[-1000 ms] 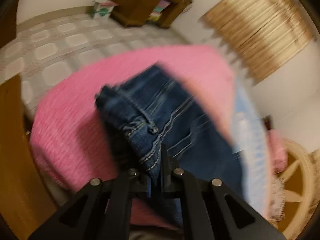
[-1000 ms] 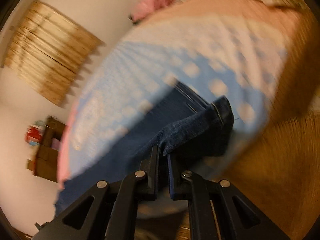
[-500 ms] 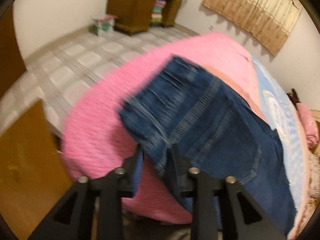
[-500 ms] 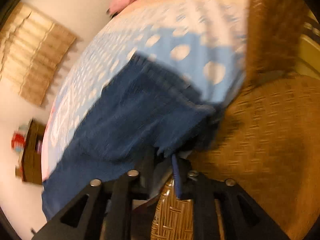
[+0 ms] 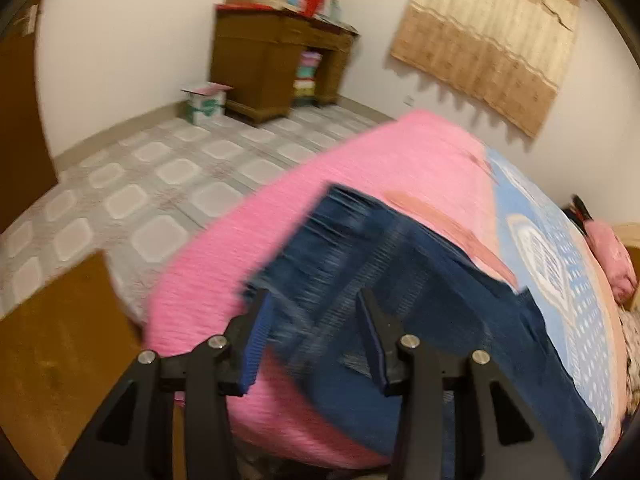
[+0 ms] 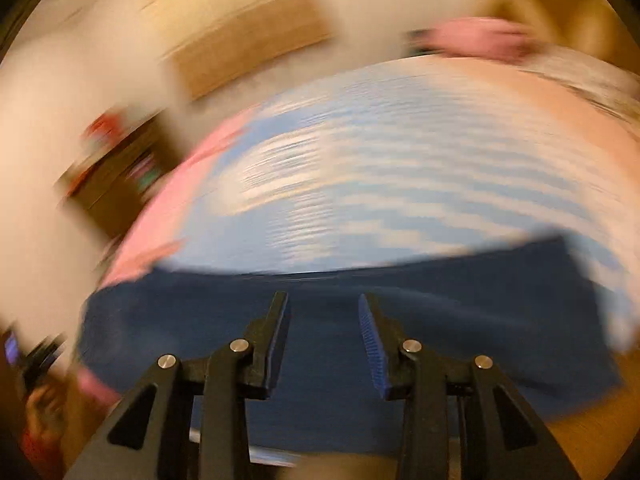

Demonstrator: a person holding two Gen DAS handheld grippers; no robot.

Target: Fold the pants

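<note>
the jeans (image 5: 420, 312) lie flat along the bed (image 5: 360, 184) edge, let go for folding, as the left hand-held gripper (image 5: 314, 336) and right hand-held gripper (image 6: 322, 340) have just been spreading, both empty.

No text, label, brand or number is readable on anything in either view.

The left wrist camera looks forward and down along its fingers from the bed's (image 5: 400, 168) near edge, close over the jeans (image 5: 400, 280), facing a far corner with a wooden cabinet (image 5: 272, 64). The right wrist camera, heavily blurred, looks down from close above the same jeans (image 6: 320, 320) across the bed (image 6: 400, 160). Both views share jeans, bed and cabinet (image 6: 116, 184).
</note>
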